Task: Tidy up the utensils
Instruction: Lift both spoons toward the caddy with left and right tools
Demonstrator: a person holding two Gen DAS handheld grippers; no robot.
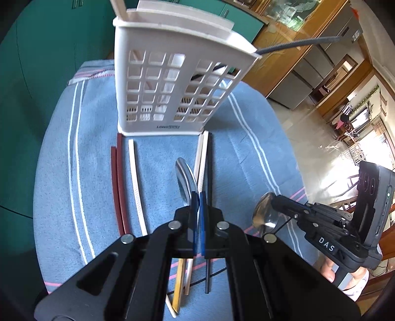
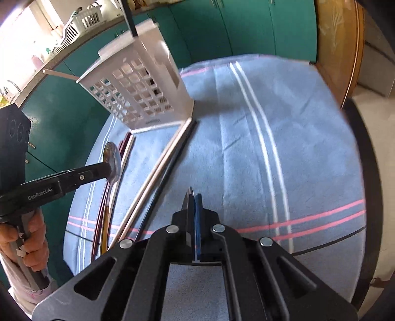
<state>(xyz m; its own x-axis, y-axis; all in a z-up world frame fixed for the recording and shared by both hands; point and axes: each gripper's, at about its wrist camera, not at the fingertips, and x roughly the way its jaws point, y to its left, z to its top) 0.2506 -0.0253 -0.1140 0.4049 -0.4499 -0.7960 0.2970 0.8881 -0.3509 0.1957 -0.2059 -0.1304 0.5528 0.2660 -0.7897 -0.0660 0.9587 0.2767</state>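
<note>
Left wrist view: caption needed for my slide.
Both grippers, left and right, each clamp a spoon before the white caddy.

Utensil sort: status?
Done: black chopstick and pale chopstick stand in the white caddy. In hand: left gripper shut on gold-handled spoon, right gripper shut on second spoon. Left: red pair, white chopstick and white-and-black bundle on the towel.
</note>
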